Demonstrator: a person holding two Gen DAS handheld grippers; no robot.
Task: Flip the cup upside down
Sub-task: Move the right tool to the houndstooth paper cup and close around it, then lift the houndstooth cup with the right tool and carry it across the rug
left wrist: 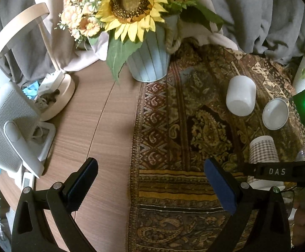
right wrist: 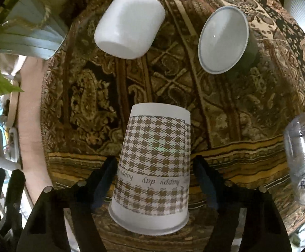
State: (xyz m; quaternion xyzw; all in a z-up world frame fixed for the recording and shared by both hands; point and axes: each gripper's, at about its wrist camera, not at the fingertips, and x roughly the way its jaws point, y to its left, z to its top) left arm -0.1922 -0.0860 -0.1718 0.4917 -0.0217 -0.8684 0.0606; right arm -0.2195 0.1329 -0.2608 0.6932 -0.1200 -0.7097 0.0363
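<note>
- Houndstooth paper cup (right wrist: 152, 168): stands inverted on the patterned cloth (right wrist: 85, 105), rim down, closed base up. The "happy day" lettering reads upside down. It sits low centre in the right wrist view, between the two fingers. In the left wrist view the same cup (left wrist: 262, 149) appears at about 4 o'clock, partly behind the other tool's black bar.
- Right gripper (right wrist: 155, 180): fingers spread wide, one on each side of the cup. The left finger lies close to the cup wall; whether it touches cannot be told. The right finger stands clear, with a gap showing.
- Left gripper (left wrist: 152, 185): fingers wide apart, nothing between them. It hangs over the seam where the wooden table (left wrist: 102, 126) meets the cloth.
- White cup (right wrist: 129, 25): at 11 o'clock from the paper cup, base up, contents not visible.
- Grey-rimmed cup (right wrist: 223, 40): at 1 o'clock, mouth towards the camera, pale interior with nothing seen in it.
- Clear plastic cup (right wrist: 303, 157): at 3 o'clock, near the frame edge, inverted with dark lettering upside down; nothing seen inside.
- Pale blue ribbed bucket (left wrist: 150, 56): at 12 o'clock in the left wrist view, holding sunflowers (left wrist: 129, 2) and leaves.
</note>
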